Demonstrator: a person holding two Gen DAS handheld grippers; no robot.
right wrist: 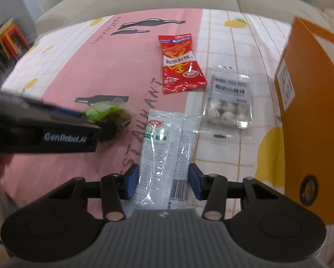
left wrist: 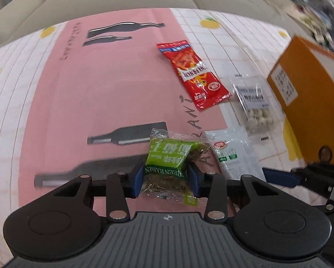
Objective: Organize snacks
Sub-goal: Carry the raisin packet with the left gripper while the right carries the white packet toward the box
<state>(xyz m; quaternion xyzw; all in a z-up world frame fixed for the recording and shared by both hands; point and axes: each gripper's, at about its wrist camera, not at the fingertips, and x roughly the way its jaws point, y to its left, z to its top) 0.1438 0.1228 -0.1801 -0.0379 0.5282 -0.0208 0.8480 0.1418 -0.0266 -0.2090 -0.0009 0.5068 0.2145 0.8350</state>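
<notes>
Left gripper (left wrist: 165,178): both blue pads pressed on green raisin packet (left wrist: 167,156), over pink cloth (left wrist: 88,93). Right gripper (right wrist: 163,182): pads flank white sachet (right wrist: 164,143), contact unclear. Beyond: red snack packet (right wrist: 180,63), clear pack of white balls (right wrist: 229,102), orange box (right wrist: 312,111) at right.

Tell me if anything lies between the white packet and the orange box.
Nothing visible blocks it. The white packet sits between the right gripper's pads; only bare tablecloth lies toward the orange box. The clear pack of white balls lies farther back, off that line.
</notes>
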